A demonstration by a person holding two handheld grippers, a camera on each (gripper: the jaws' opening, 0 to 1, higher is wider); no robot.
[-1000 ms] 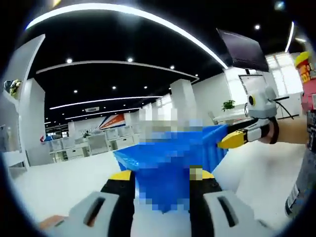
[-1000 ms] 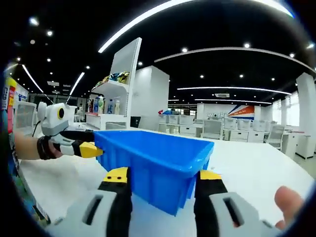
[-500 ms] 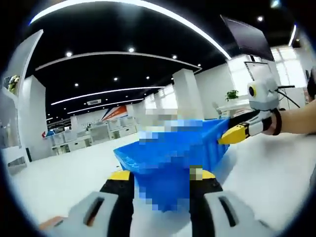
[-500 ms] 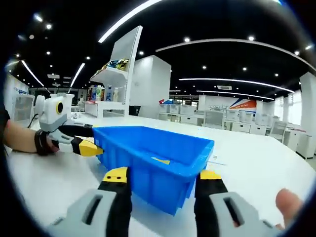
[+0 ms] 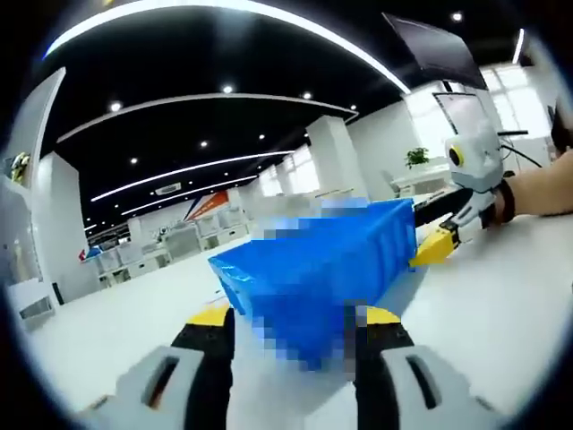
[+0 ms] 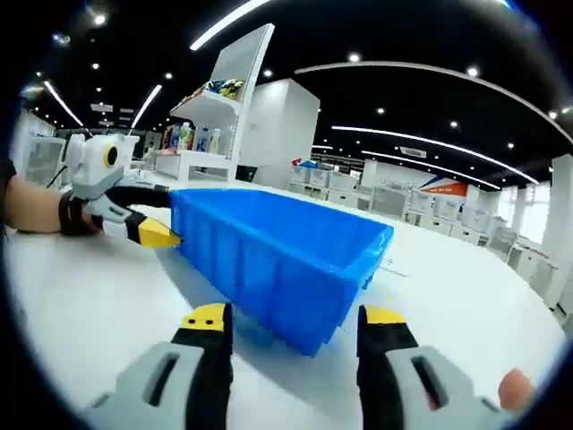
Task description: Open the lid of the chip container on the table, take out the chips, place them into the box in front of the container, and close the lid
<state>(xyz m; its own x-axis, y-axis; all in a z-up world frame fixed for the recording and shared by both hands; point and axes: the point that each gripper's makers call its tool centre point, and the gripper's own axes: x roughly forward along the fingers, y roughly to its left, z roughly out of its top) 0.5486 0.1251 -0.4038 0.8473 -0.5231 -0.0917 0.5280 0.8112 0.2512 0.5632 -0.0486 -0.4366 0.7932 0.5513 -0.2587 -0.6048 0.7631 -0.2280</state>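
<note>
Both grippers face the blue box [image 6: 277, 260] from opposite ends, low on the white table [image 6: 81, 296]. In the right gripper view the box fills centre frame, long axis running upper left to lower right, just ahead of the right gripper [image 6: 295, 315], whose jaws are spread and empty. The left gripper [image 5: 289, 315] is released too. No chip container is visible.

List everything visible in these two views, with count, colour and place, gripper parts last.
box: one, blue, on the table between both grippers.
table: one, white, under the box.
shelf unit: one, white, behind the box, holding small colourful items.
desks and chairs: several, pale, far background.
potted plant: one, green, far right in the left gripper view.
left gripper: black jaws, yellow tips, open.
right gripper: black jaws, yellow tips, open.
</note>
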